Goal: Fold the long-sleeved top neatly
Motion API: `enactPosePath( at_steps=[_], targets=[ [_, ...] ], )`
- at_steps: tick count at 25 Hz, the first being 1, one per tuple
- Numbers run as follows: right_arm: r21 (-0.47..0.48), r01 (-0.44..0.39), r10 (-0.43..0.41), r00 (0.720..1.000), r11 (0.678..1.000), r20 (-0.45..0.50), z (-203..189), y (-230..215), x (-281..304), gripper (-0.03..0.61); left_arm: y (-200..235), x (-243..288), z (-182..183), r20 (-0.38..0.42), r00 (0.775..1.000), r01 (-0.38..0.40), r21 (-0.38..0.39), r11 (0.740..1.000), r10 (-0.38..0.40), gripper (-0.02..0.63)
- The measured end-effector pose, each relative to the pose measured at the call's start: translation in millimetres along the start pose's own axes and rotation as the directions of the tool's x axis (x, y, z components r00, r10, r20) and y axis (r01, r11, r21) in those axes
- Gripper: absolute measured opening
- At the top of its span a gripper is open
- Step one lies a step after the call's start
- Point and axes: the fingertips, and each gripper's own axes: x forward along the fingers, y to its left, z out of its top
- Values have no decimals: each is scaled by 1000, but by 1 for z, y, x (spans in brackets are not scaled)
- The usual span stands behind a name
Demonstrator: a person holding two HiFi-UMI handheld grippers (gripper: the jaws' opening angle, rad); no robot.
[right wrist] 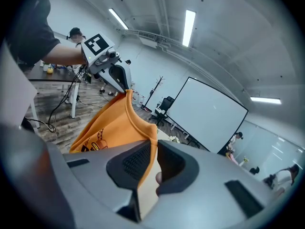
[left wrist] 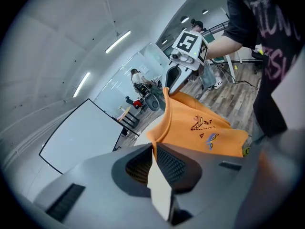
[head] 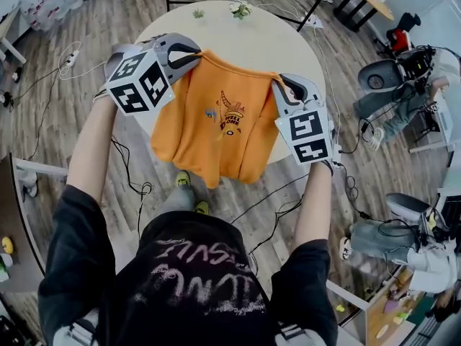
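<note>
My left tool (head: 189, 58) and right tool (head: 286, 86) each clamped a shoulder of the orange top (head: 216, 125); it looked soft, light, limp.

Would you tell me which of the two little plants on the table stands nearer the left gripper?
The smaller green plant, left of the bigger pale-flowered one in the head view.

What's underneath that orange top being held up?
The round table lies beneath the orange top; the cloth covers the table's near part. Below the hem, wooden floor and yellow-green shoes show.
</note>
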Motion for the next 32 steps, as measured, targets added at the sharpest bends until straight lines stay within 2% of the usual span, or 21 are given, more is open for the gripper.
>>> enactPosePath(
  at_steps=[5, 13, 21, 28, 32],
  targets=[
    [13, -3, 3, 1000, 1000, -20, -13, -26, 31, 44, 22, 37, -9, -7, 1000, 15, -3, 1000, -15, 37],
    [37, -23, 25, 997, 999, -72, -26, -59, 120, 44, 67, 102, -61, -17, 999, 42, -41, 998, -43, 37],
    [100, -45, 59, 989, 994, -134, -63, -79, 202, 46, 85, 178, -114, -54, 992, 105, -102, 989, -110, 37],
    [141, -73, 101, 974, 987, -202, -116, -85, 270, 48, 80, 255, -163, -83, 982, 157, -155, 975, -171, 40],
    [176, -82, 119, 969, 981, -216, -135, -82, 302, 55, 78, 285, -192, -96, 979, 159, -188, 969, -179, 41]
  ],
)
